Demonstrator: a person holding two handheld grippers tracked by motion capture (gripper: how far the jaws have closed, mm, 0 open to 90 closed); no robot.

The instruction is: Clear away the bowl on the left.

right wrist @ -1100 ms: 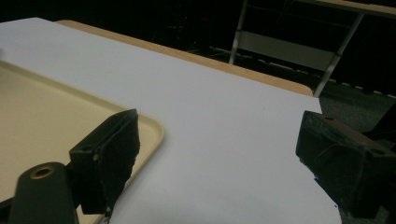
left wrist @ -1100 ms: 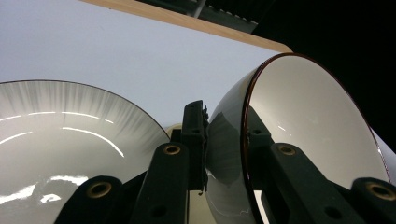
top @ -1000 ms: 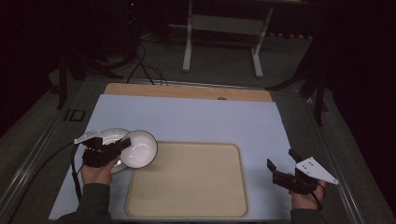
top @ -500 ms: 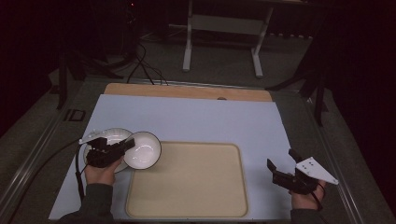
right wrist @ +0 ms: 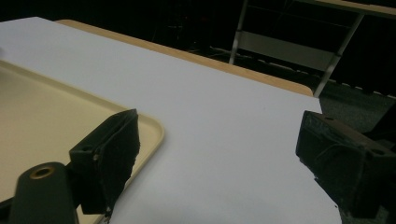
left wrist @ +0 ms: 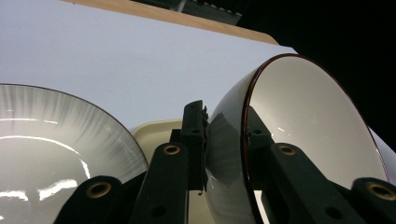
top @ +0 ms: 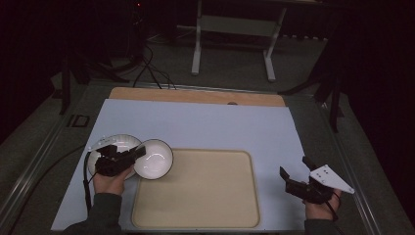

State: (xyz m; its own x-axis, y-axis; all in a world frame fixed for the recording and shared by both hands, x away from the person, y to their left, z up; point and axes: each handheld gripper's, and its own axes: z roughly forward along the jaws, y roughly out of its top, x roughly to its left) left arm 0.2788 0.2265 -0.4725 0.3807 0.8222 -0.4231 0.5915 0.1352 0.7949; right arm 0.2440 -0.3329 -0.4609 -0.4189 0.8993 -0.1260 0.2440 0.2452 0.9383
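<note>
We are carrying the small bowl (top: 153,158) in our left gripper (top: 128,155), jaws pinching its rim, just over the tray's (top: 195,215) near-left corner beside the plate (top: 117,143). Next we should be lowering it level onto the tray. Our right gripper (top: 296,177) is waiting wide open, far right.

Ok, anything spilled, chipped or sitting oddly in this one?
No spill or damage shows. The one oddity: the small white bowl is tipped on edge, pinched by its rim in the left gripper at the tray's corner, beside the larger white bowl resting flat. The right gripper holds nothing.
</note>
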